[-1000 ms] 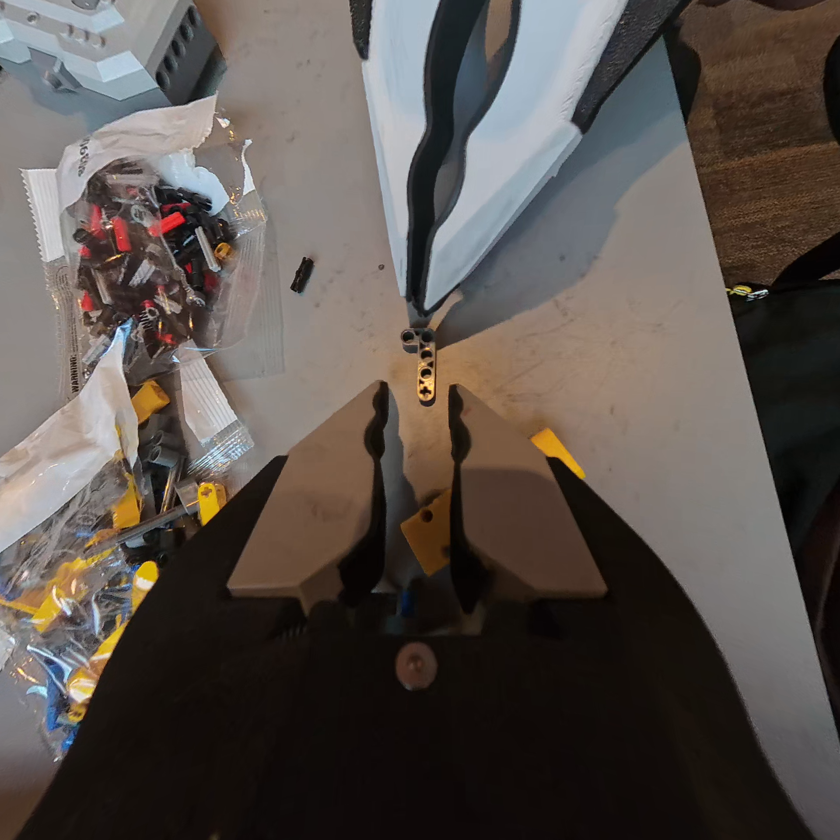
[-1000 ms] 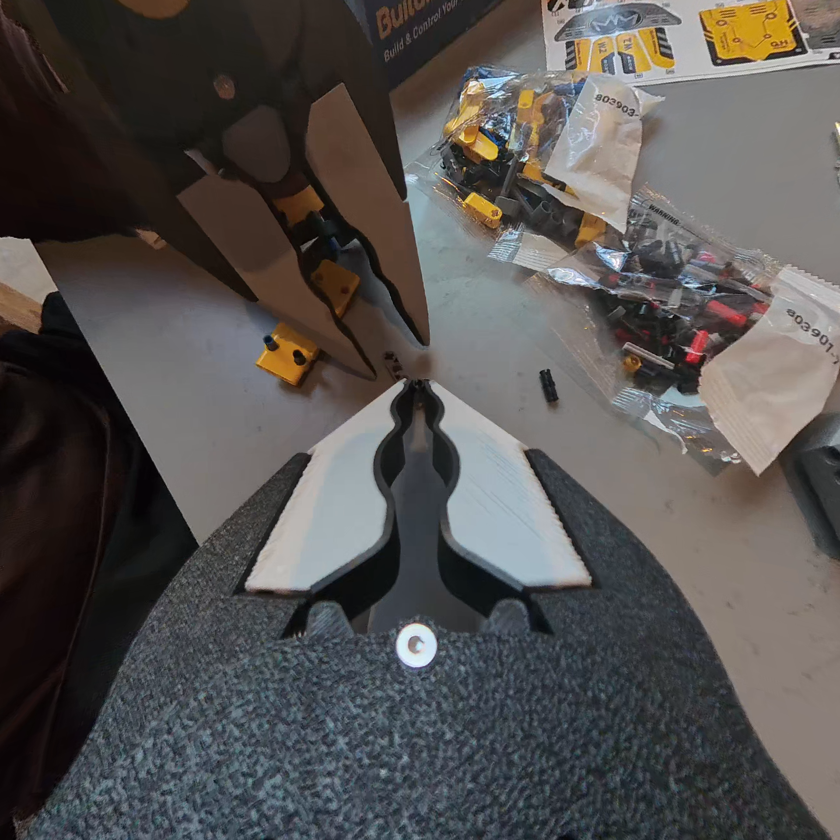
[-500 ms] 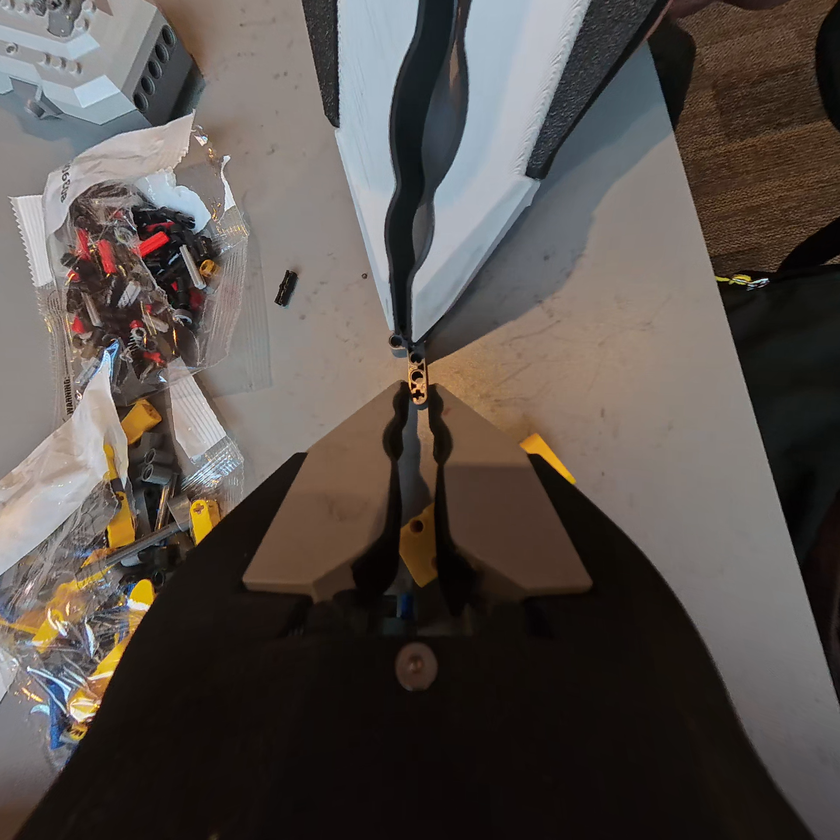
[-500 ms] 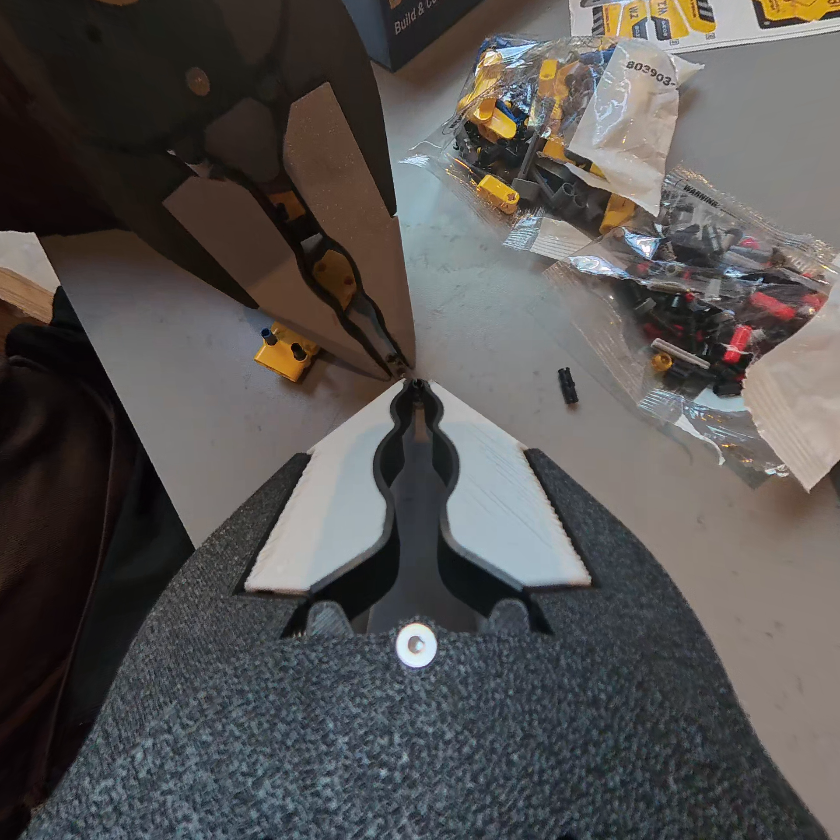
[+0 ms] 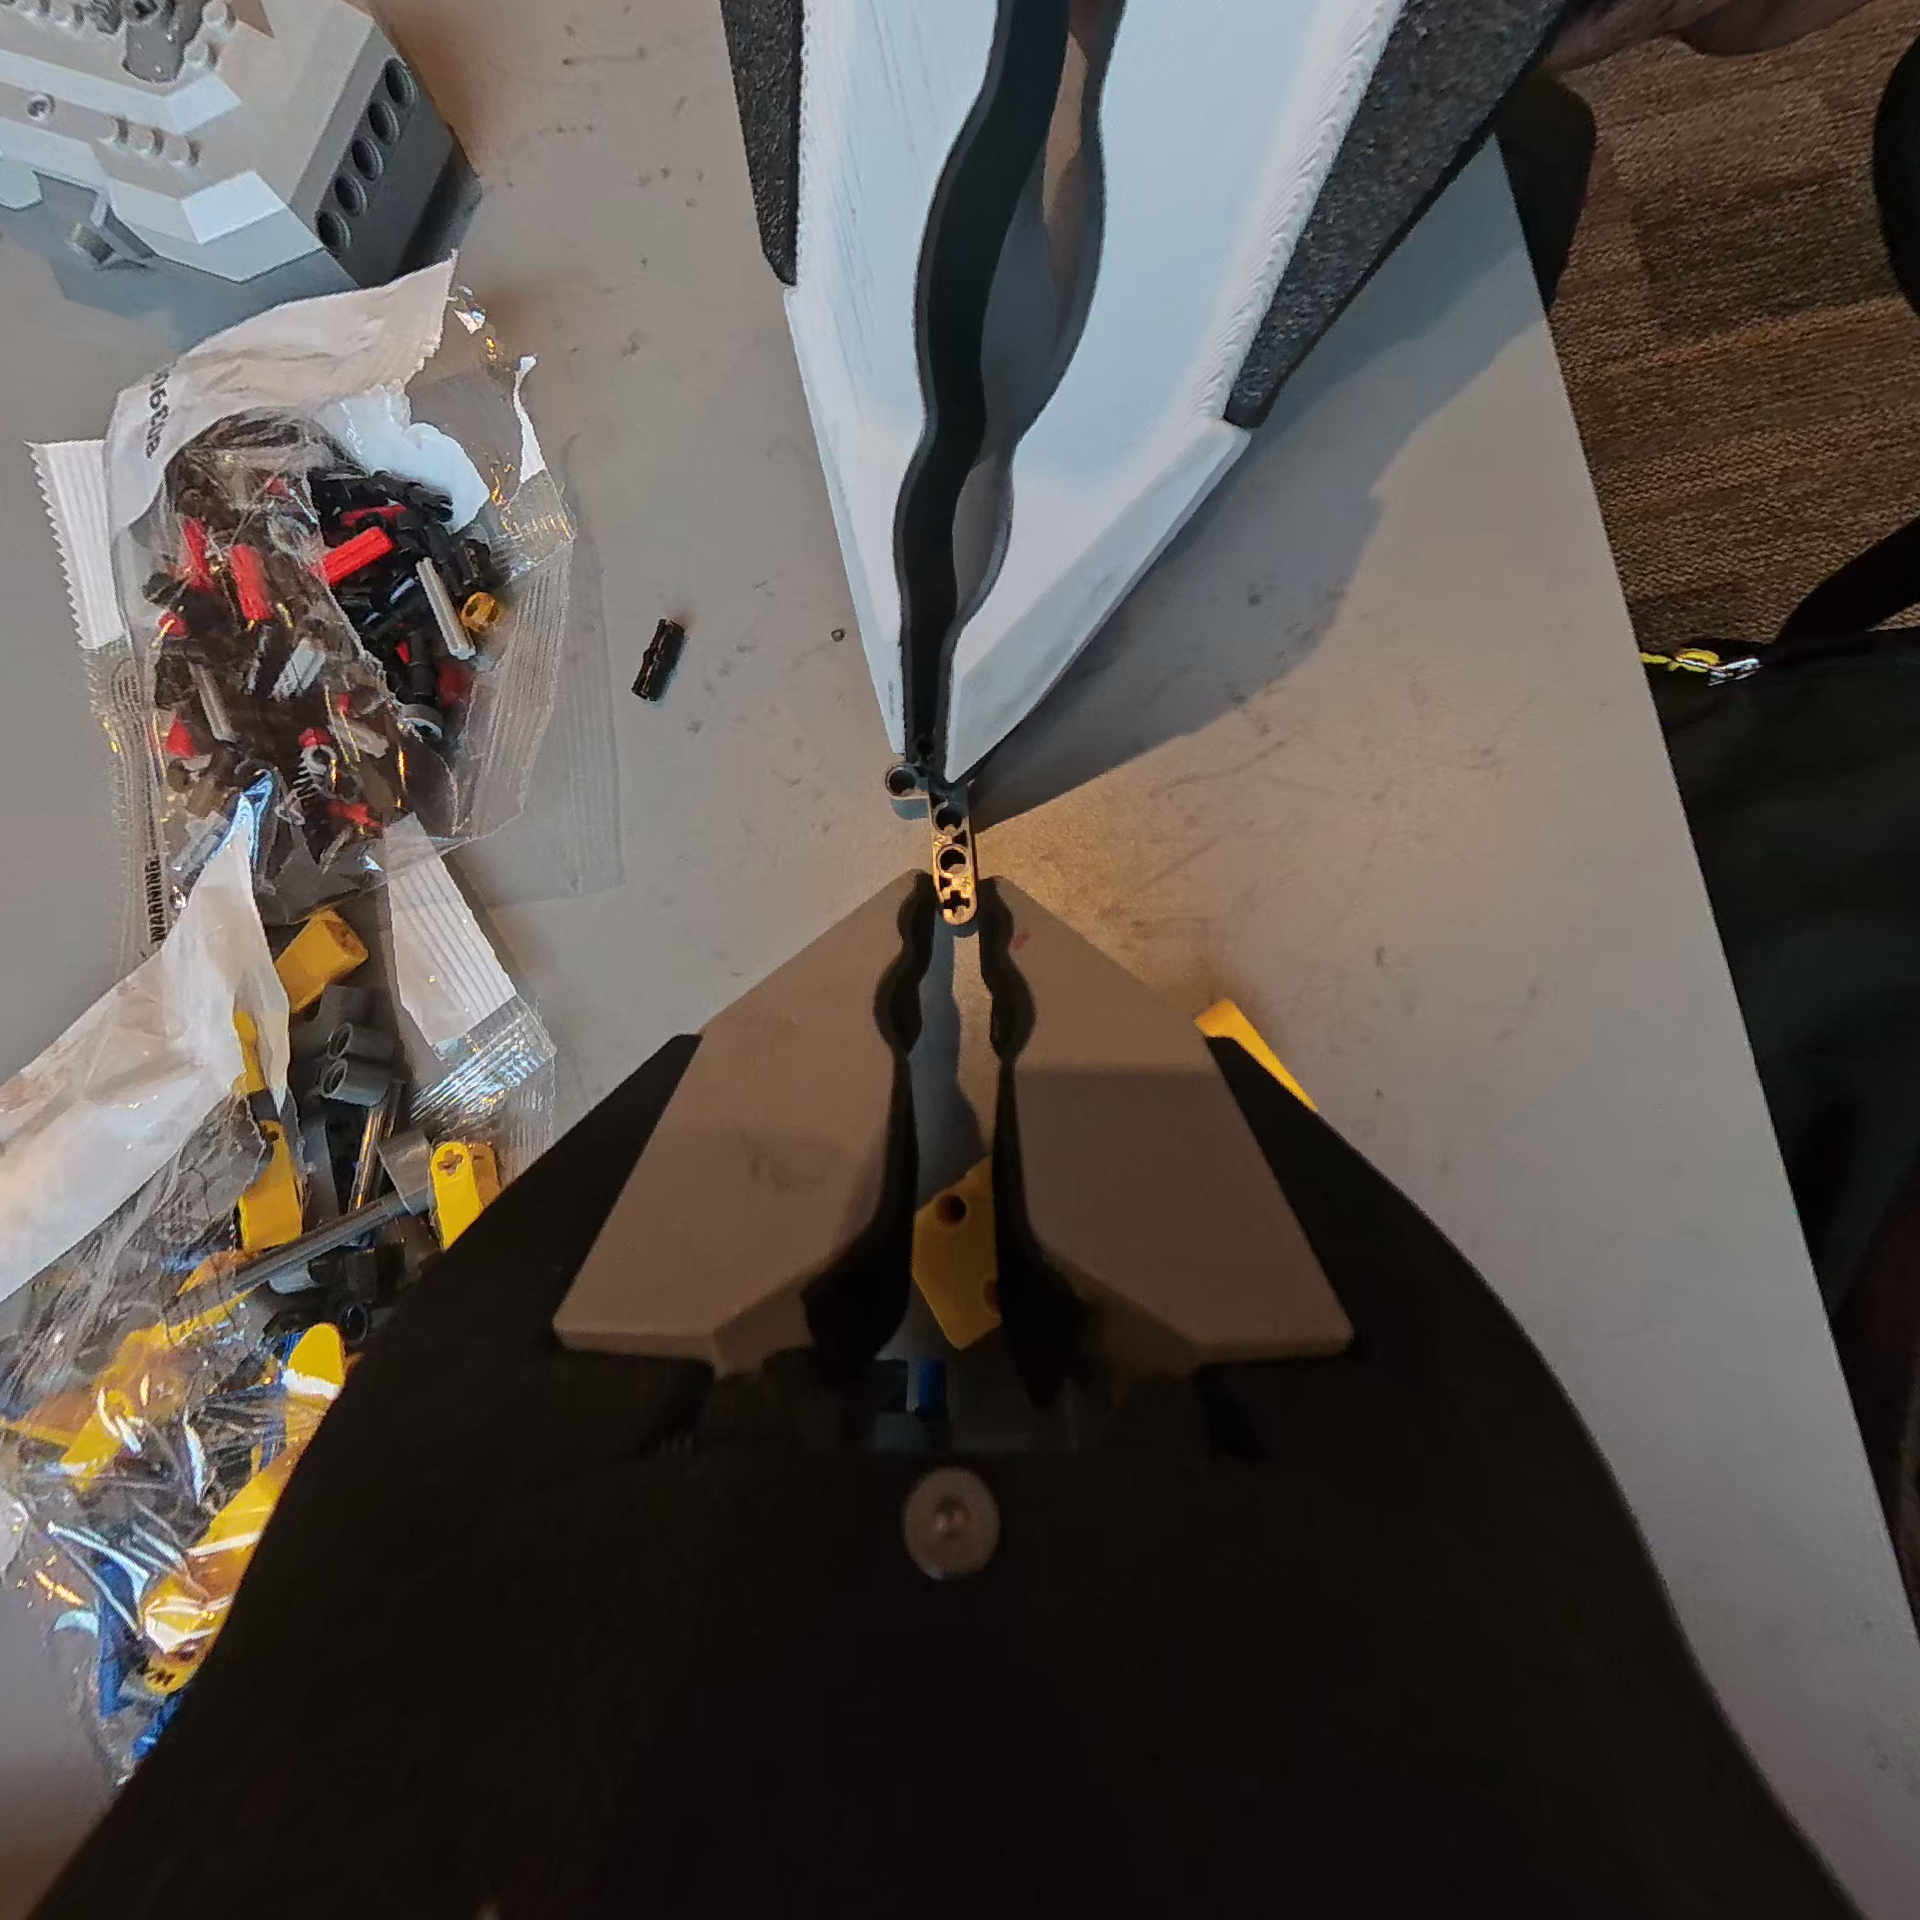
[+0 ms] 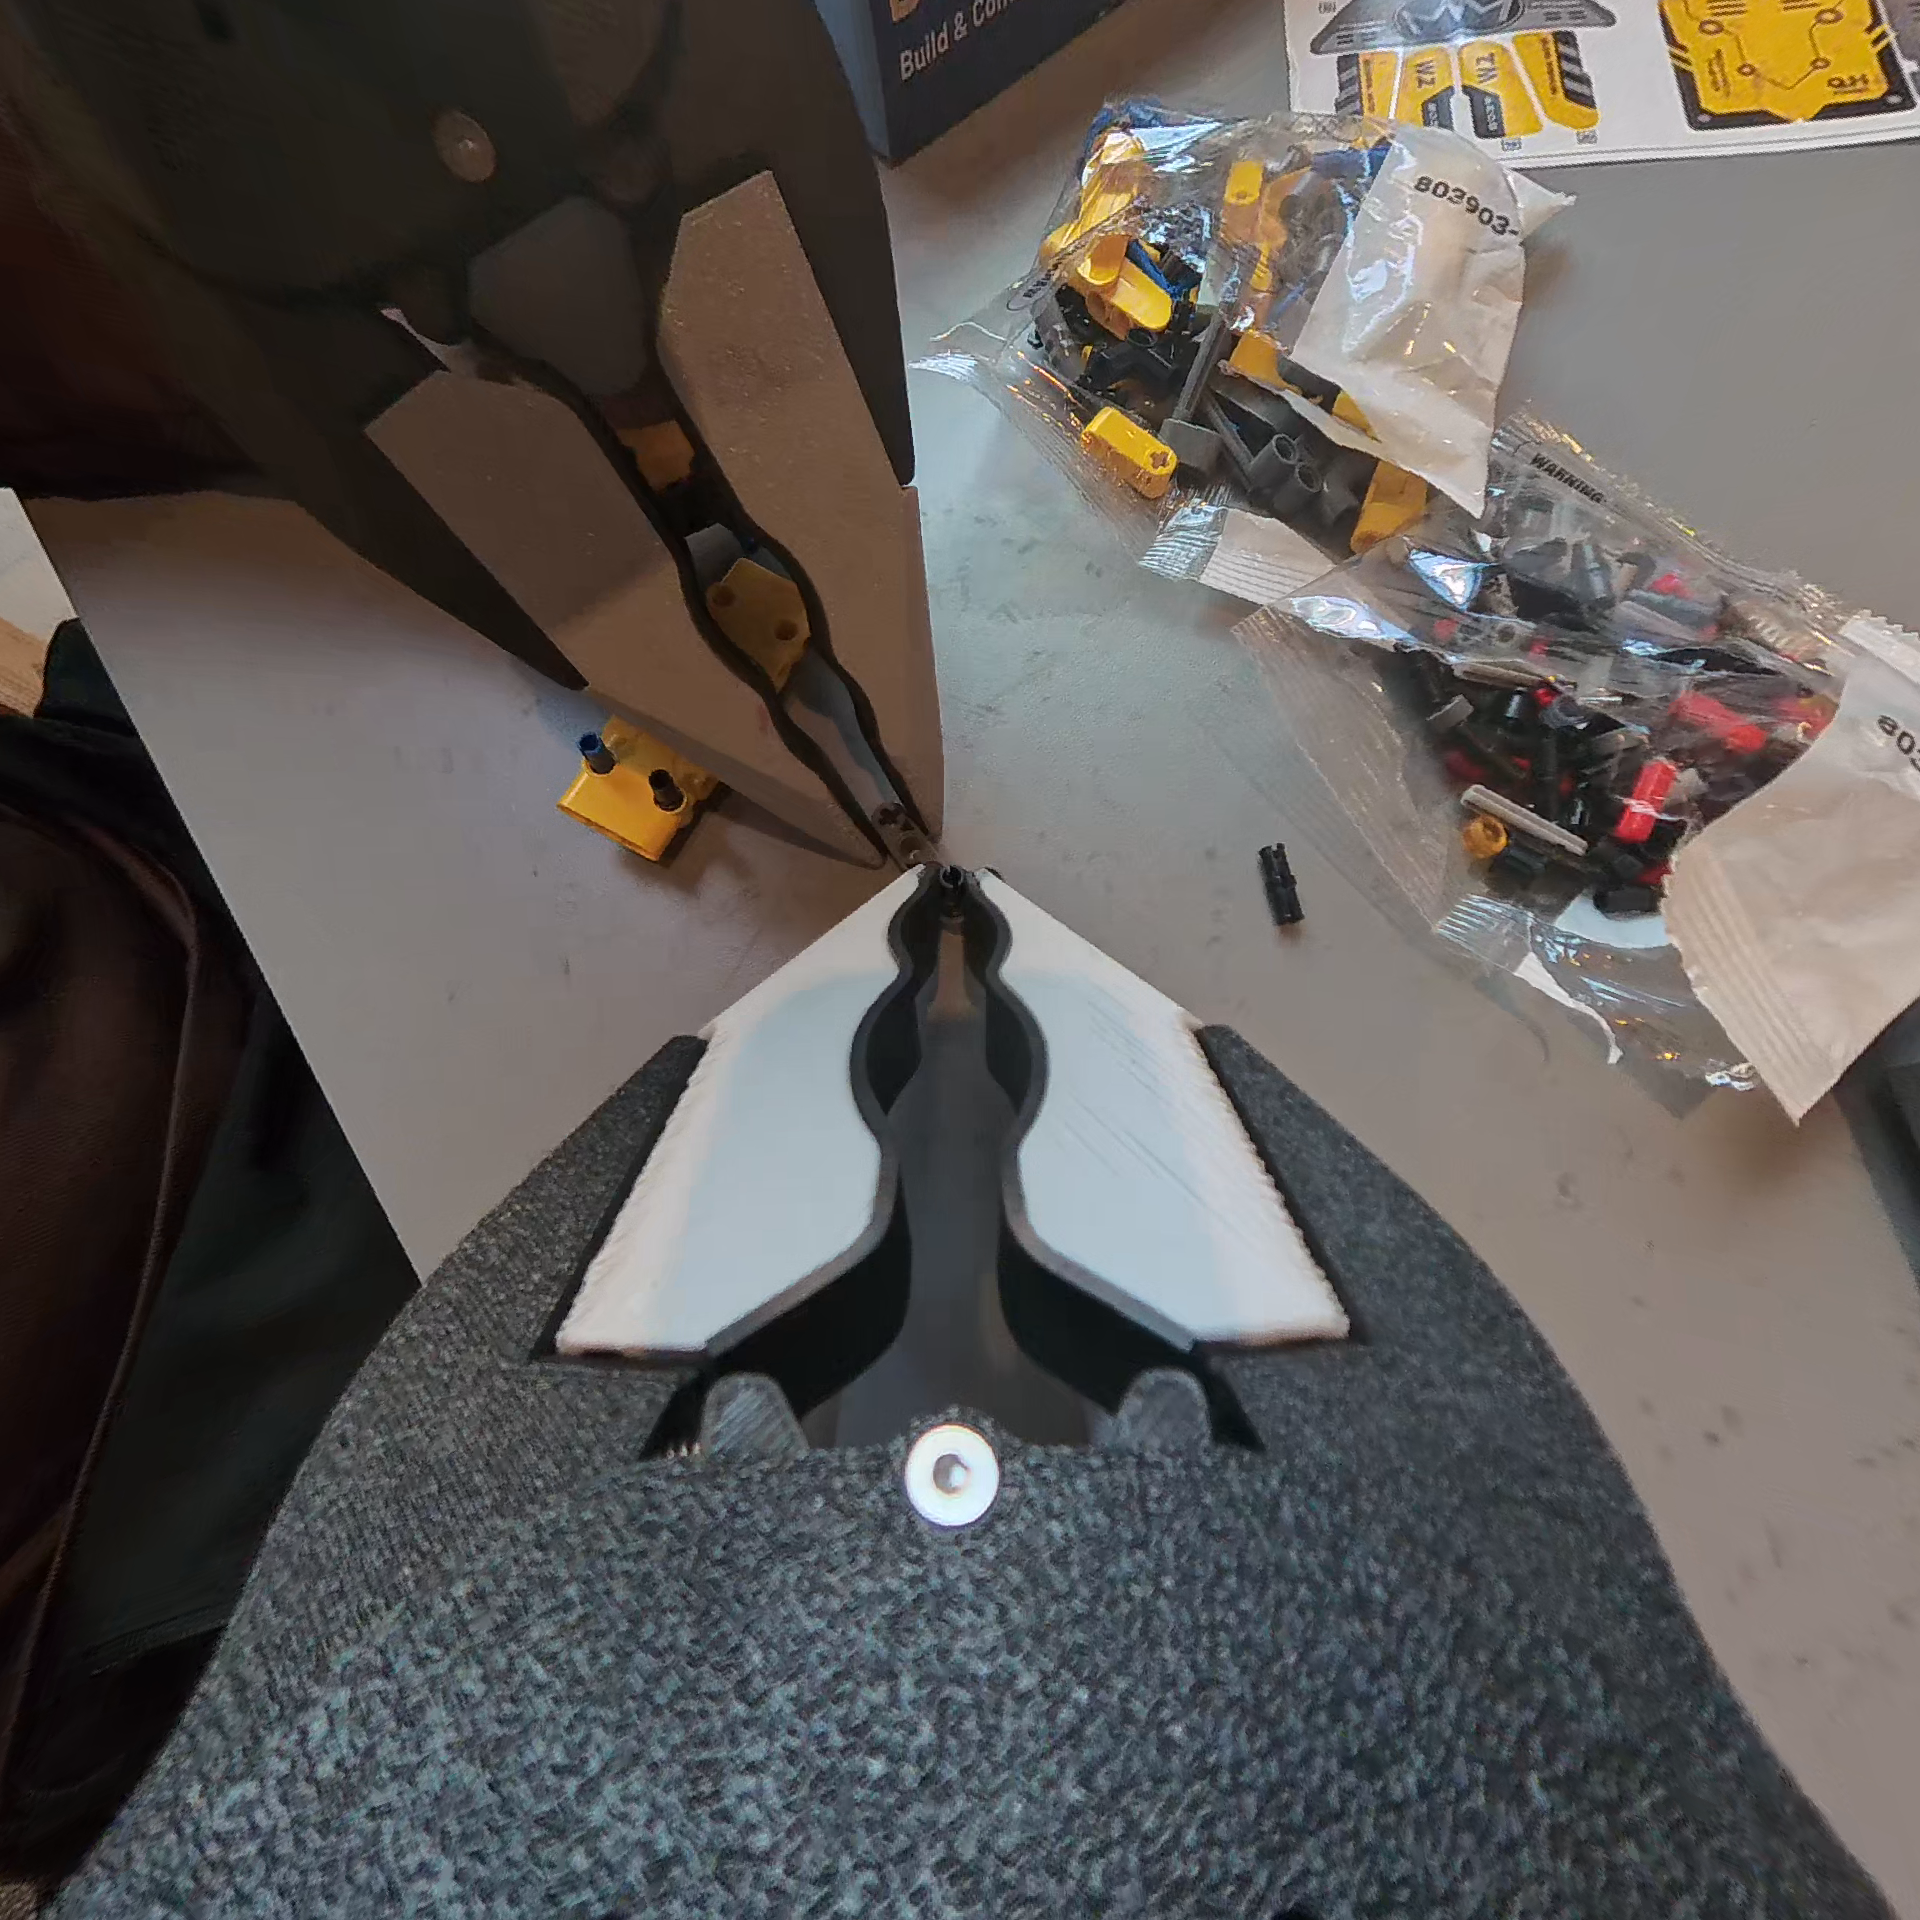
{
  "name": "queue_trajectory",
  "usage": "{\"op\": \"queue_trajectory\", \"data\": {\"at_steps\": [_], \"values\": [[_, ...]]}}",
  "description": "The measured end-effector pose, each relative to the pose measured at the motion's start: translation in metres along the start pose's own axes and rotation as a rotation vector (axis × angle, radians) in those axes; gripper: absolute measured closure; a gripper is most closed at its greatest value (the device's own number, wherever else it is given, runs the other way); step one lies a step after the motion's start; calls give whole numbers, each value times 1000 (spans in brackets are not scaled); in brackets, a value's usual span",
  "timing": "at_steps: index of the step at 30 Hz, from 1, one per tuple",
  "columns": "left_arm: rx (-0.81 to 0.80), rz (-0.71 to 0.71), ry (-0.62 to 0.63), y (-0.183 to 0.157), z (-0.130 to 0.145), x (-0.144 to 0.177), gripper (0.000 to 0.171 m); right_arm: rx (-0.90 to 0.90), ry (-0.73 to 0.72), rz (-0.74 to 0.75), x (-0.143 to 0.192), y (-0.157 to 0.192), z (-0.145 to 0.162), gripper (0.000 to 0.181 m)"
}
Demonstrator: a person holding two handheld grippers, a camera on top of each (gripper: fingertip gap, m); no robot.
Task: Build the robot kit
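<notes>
Left gripper (image 5: 954,894): nearly closed; the near end of a small grey beam (image 5: 951,854) is pinched between its tips.
Right gripper (image 6: 948,878): all but closed; a small black piece (image 6: 948,881) is nipped at the very tips, too small to be identified.
Meeting point: the two grippers are set tip to tip just above the grey table (image 5: 1403,831); in the left wrist view the right gripper (image 5: 930,758) is seen entering from 12 o'clock, its tips touching the beam's bent far end.
Through the left jaws: a yellow piece (image 5: 956,1257) is seen in the gap; whether it is gripped or lies beneath cannot be told.
Nearby: a loose black pin (image 5: 657,657) lies at 10 o'clock of the tips, apart from both grippers.
Farther out: a bag of black and red parts (image 5: 312,644) and a bag of yellow and grey parts (image 5: 208,1195) are spread at 9 o'clock.
Left view only: a grey and white block (image 5: 208,135) at 11 o'clock.
Right view only: a yellow block (image 6: 634,790) with stubby pins, beside the left gripper (image 6: 902,831) at 10 o'clock; a printed sheet (image 6: 1600,73) and a dark box (image 6: 966,62) at 1 o'clock.
</notes>
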State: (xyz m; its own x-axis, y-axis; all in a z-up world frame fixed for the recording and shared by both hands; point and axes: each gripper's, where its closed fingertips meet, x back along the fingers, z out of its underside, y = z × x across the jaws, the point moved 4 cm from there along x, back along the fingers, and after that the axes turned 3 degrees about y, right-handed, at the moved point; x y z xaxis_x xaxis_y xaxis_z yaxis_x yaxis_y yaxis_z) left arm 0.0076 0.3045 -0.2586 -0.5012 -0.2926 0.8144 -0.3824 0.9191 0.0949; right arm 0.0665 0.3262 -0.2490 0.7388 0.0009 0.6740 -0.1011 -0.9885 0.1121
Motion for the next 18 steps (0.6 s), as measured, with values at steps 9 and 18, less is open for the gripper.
{"op": "queue_trajectory", "data": {"at_steps": [9, 18], "values": [[6, 1, -5, 0, 0, 0, 166, -1, -7, 3, 0, 0, 0, 177], [8, 3, -11, 0, 0, 0, 166, 17, -10, -14, 1, 1, 2, 177]]}}
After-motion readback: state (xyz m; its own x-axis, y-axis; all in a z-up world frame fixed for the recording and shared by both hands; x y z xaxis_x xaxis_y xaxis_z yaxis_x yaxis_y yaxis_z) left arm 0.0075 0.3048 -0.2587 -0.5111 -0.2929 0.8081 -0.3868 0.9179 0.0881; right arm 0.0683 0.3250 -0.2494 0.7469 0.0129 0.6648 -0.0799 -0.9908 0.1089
